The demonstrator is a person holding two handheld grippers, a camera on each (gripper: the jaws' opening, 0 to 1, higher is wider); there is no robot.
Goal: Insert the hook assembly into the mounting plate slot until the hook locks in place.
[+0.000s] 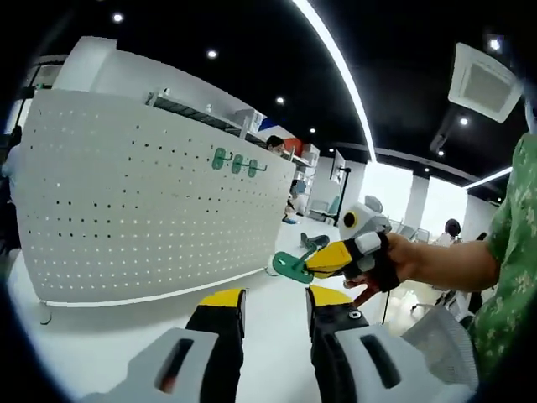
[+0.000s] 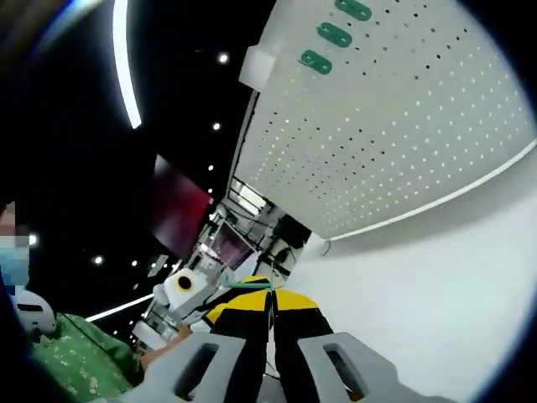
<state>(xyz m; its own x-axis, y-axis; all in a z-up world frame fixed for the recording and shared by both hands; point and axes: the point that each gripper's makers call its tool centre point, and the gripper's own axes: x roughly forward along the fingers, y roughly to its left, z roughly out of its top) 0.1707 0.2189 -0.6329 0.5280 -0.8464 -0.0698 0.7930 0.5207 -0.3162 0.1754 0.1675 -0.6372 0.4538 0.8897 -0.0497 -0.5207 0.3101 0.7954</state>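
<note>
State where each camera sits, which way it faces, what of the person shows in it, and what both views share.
Left gripper view: rides the left gripper, jaws apart, facing the white pegboard across the table; the person's hand brings in the right gripper, holding a green hook.
Right gripper view: rides the right gripper, rolled hard, jaws closed on the hook's thin green edge, looking along the pegboard; a green sleeve shows.
Shared: pegboard and three mounted green hooks.

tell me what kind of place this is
Probably an indoor lab or demo workspace in an open office: a white pegboard panel with green hooks stands on a white table, under recessed spotlights, a strip light and a ceiling air-conditioning unit.
</note>
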